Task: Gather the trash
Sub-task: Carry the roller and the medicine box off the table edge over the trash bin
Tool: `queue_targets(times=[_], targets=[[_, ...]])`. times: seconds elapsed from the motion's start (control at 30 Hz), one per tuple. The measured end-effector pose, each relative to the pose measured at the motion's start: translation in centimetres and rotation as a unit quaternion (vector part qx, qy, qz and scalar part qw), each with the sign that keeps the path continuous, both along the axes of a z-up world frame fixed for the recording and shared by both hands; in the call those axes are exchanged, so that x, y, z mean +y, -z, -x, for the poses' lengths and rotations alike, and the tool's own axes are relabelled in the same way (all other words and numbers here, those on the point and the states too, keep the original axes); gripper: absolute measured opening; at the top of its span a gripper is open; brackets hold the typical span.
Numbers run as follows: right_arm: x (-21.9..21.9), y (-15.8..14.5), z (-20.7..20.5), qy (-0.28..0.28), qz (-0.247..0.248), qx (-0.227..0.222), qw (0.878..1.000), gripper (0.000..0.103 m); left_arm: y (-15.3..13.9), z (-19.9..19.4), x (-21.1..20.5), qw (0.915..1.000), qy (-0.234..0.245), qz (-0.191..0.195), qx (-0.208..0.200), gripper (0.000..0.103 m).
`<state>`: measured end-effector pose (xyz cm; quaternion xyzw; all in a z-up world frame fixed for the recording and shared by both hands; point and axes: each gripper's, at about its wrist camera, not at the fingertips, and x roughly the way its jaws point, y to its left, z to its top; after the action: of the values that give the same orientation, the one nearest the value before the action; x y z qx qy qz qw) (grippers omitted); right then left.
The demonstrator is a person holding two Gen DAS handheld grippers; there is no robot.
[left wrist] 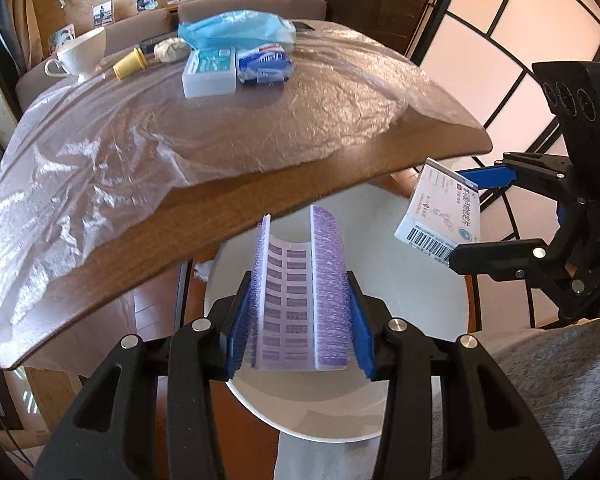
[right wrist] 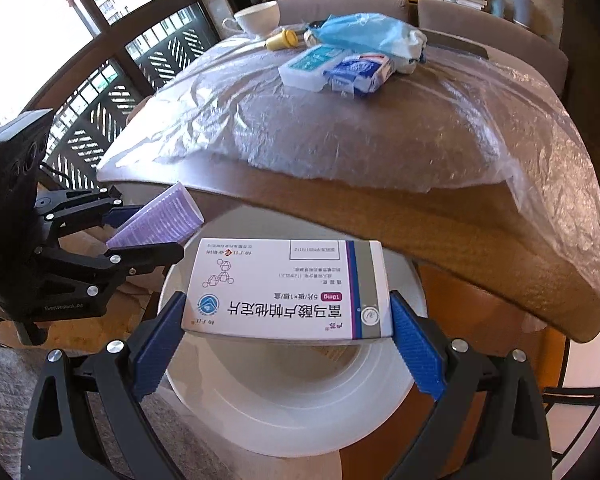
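My left gripper is shut on a purple and white pill box, bent inward, held over a white round bin beside the table's near edge. My right gripper is shut on a white medicine box with blue and purple print, held over the same bin. Each gripper shows in the other's view: the right gripper with its box, the left gripper with the purple box.
A wooden table covered with clear plastic film holds a white box, a blue and white packet, a blue plastic bag, a yellow cap and a white cup. A grey sofa lies at right.
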<state>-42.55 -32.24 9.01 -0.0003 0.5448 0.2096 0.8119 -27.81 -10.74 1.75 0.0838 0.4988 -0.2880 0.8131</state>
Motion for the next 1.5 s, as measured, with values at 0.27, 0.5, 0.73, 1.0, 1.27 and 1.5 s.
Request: queue_targets(times=[0.27, 0.5, 0.73, 1.0, 1.27, 1.5], targets=[[-0.2, 2.9, 0.2, -0.007, 0.019, 0.022, 1.000, 0.094, 2.4, 0.1, -0.3, 0.9997, 0.003, -0.019, 0.016, 0.045], [-0.2, 5.7, 0.2, -0.019, 0.034, 0.041, 0.998, 0.094, 4.8, -0.2, -0.7, 0.9988, 0.007, -0.037, 0.032, 0.045], [0.1, 7.4, -0.2, -0.025, 0.044, 0.051, 0.997, 0.094, 6.6, -0.7, -1.3, 0.9977, 0.010, -0.052, 0.043, 0.045], [0.4, 9.0, -0.6, -0.023, 0.053, 0.061, 0.996, 0.094, 8.0, -1.2, -1.6, 0.9968, 0.010, -0.061, 0.050, 0.045], [0.0, 9.8, -1.0, -0.022, 0.062, 0.067, 0.996, 0.094, 8.7, -1.6, -2.2, 0.9961, 0.013, -0.070, 0.052, 0.045], [0.2, 10.1, -1.0, -0.022, 0.070, 0.063, 0.995, 0.094, 9.2, -1.6, -3.0, 0.9956, 0.020, -0.076, 0.051, 0.045]])
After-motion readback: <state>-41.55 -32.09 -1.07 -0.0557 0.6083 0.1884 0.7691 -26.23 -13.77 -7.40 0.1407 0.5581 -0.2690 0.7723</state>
